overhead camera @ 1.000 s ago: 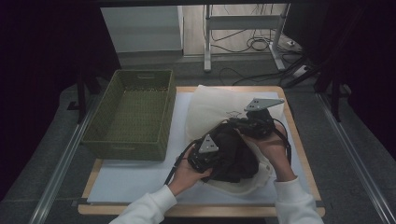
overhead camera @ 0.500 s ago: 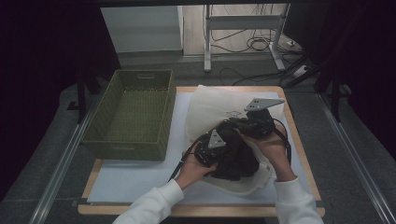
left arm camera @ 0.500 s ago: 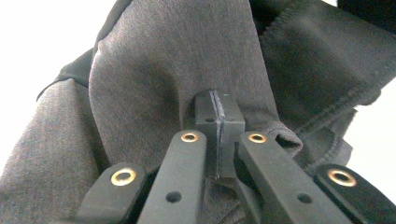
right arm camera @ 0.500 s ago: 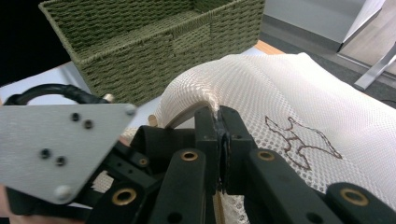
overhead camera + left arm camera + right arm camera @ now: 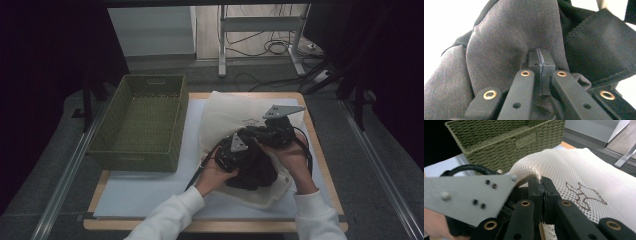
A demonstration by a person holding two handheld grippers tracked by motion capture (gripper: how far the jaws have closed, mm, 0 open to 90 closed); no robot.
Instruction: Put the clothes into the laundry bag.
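Wooden table (image 5: 320,150) with white mat, dim room, cables on floor behind. One green woven basket (image 5: 140,120) at left, one cream mesh bag (image 5: 230,112) mid-table, one dark garment (image 5: 257,170) at bag's mouth. My left gripper (image 5: 540,62) clamped on garment; my right gripper (image 5: 541,185) pinching bag's rim. Right gripper view shows bag's stitched emblem.

A: The woven wicker basket (image 5: 140,122) is olive green throughout, and the mesh laundry bag (image 5: 584,167) is cream with a dotted weave and a small brown outline drawing.

B: The crumpled cloth garment (image 5: 511,42) is dark charcoal grey; the bench (image 5: 320,145) is pale wood under a white sheet (image 5: 150,192).
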